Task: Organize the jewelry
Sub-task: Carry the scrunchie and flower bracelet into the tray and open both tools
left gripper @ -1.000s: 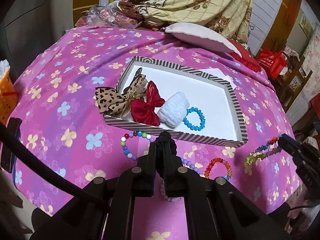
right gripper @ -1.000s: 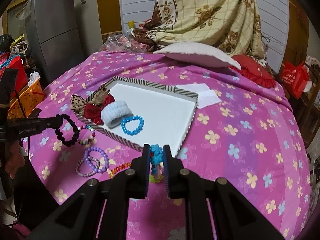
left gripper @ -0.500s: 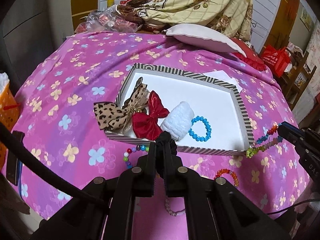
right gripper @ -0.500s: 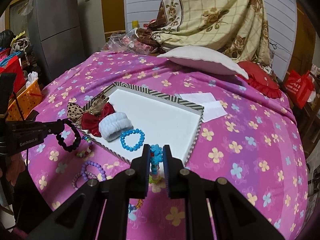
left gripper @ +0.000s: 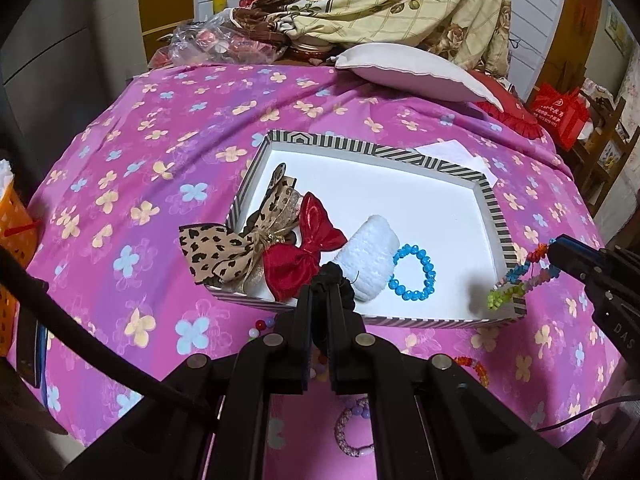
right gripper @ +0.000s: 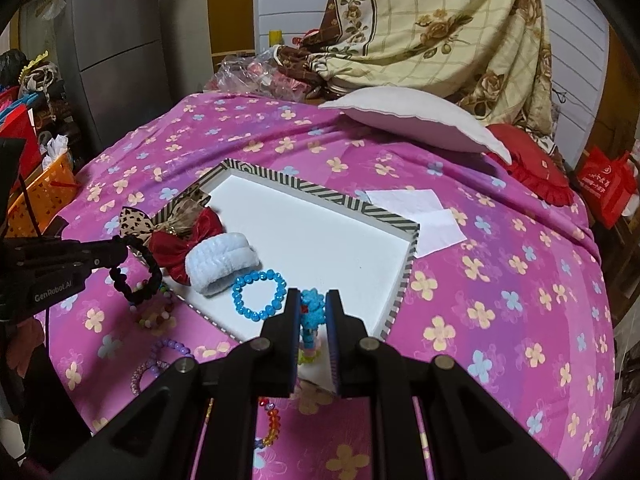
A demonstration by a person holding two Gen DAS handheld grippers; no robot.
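Note:
A striped-rim white tray (left gripper: pixel 494 208) (right gripper: pixel 404 276) lies on the pink flowered cloth. In it are a leopard bow (left gripper: pixel 224 252), a red bow (left gripper: pixel 304 252) (right gripper: pixel 180 248), a white scrunchie (left gripper: pixel 368 256) (right gripper: pixel 220 260) and a blue bead bracelet (left gripper: pixel 414 276) (right gripper: pixel 258 296). My left gripper (left gripper: pixel 319 292) is shut on a black scrunchie (left gripper: pixel 340 278) (right gripper: pixel 136 276) at the tray's near left edge. My right gripper (right gripper: pixel 312 312) is shut on a multicoloured bead bracelet (right gripper: pixel 310 308) (left gripper: pixel 520 280), hanging over the tray's near right corner.
Loose bead bracelets lie on the cloth before the tray: a purple one (right gripper: pixel 172 350), a pink one (left gripper: pixel 352 432) and an orange one (left gripper: pixel 476 368). White paper (right gripper: pixel 420 212) lies beyond the tray. A cushion (left gripper: pixel 412 68) lies at the back. An orange basket (right gripper: pixel 44 196) stands left.
Both grippers have moved forward toward the tray with their pieces. The loose bracelets on the cloth have slid under and behind the fingers.

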